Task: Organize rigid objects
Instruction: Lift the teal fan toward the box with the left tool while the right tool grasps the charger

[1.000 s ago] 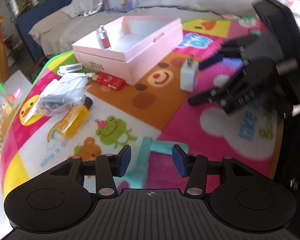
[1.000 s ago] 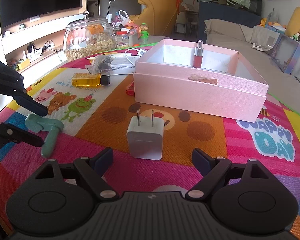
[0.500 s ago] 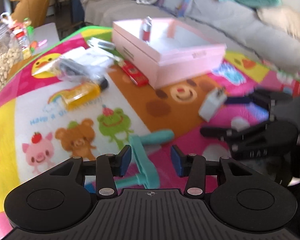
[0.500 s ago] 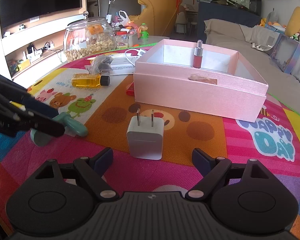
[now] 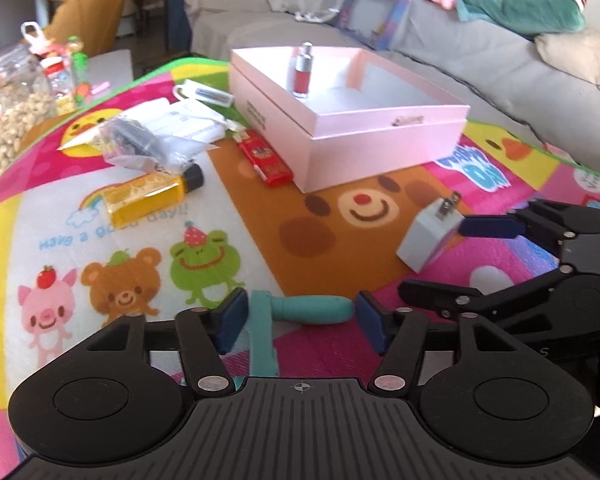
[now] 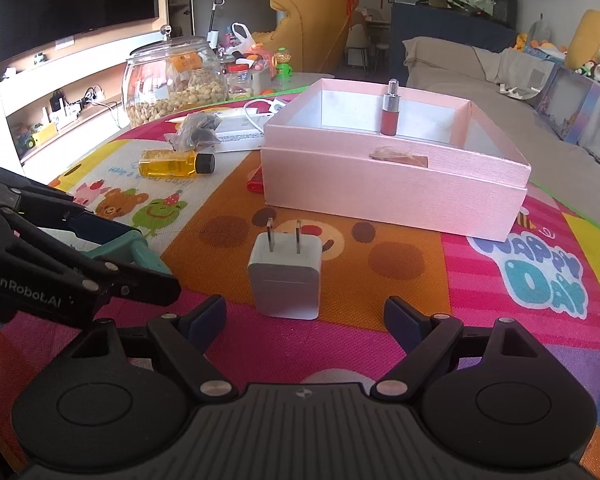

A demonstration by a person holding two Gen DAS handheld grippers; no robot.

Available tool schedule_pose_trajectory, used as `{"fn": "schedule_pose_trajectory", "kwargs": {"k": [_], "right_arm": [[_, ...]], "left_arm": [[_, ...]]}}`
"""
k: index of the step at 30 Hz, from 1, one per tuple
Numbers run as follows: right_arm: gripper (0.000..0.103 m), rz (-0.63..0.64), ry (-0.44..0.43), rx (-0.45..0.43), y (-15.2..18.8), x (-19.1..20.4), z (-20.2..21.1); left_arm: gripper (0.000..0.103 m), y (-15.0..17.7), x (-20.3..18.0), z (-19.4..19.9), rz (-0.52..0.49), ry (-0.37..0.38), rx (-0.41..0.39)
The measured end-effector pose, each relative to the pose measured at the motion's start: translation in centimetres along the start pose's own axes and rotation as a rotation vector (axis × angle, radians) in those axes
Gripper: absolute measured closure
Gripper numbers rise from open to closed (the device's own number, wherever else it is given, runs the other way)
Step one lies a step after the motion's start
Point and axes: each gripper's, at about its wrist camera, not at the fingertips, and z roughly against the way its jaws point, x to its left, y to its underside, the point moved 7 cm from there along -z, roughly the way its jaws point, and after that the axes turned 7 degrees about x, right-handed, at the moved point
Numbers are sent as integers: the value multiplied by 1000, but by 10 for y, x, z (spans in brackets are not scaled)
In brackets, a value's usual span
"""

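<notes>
A teal T-shaped tool (image 5: 312, 308) lies on the colourful play mat between the fingers of my left gripper (image 5: 302, 322). Its jaws are opening, with the pads close to the tool's ends but not pressing on it. In the right wrist view the left gripper (image 6: 150, 260) straddles the teal tool (image 6: 140, 248) at the left edge. A white plug charger (image 6: 285, 276) stands prongs up just ahead of my right gripper (image 6: 306, 322), which is open and apart from it. The right gripper (image 5: 456, 260) also shows beside the charger (image 5: 428, 236). A pink open box (image 5: 380, 140) holds an upright small red bottle (image 5: 300, 80).
A yellow bottle (image 5: 148, 196), a red pack (image 5: 266, 158), a clear bag (image 5: 140, 146) and white papers lie left of the box. A glass jar of nuts (image 6: 172, 80) stands at the mat's far left. A grey sofa (image 5: 500, 68) runs behind.
The left gripper has rolled and dropped a little. The teal tool now lies crosswise between its jaws, which stand wider. The right gripper and the charger have not moved.
</notes>
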Motion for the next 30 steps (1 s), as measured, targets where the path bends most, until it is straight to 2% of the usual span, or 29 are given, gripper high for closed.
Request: {"fn": "schedule_pose_trajectory", "kwargs": {"k": [2, 6, 7, 9, 14, 15, 16, 17, 21, 23, 24, 25, 27, 30], "right_arm": [[18, 25, 24, -16, -2, 4, 2], [35, 36, 4, -36, -7, 8, 4], [55, 27, 4, -28, -9, 7, 3], [70, 7, 2, 2, -11, 3, 1], [71, 1, 23, -69, -19, -6, 36], [78, 1, 25, -85, -21, -8, 46], [91, 0, 24, -101, -23, -11, 55], [93, -3, 24, -118, -26, -13, 65], [93, 11, 62, -206, -39, -23, 97], [92, 36, 79, -207, -38, -25, 99], [85, 49, 83, -191, -35, -25, 95], [67, 57, 85, -170, -30, -24, 89], [46, 87, 75, -146, -21, -18, 75], [46, 148, 66, -99, -11, -7, 47]], "left_arm": [[41, 2, -1, 1, -10, -14, -17], [41, 10, -2, 5, -31, -34, -47], [41, 12, -1, 7, -33, -38, -54], [42, 16, -1, 11, -32, -38, -62], [42, 23, -9, 32, -69, -15, -115], [42, 21, -12, 39, -79, 1, -137], [42, 19, -16, 47, -87, 20, -160], [42, 15, -19, 55, -92, 37, -184], [42, -14, -28, 89, -117, 64, -302], [42, -27, -30, 102, -123, 58, -348], [42, -31, -31, 107, -122, 56, -366], [42, -34, -31, 110, -119, 54, -381], [42, -35, -31, 115, -114, 59, -389], [42, -30, -29, 111, -107, 65, -364]]}}
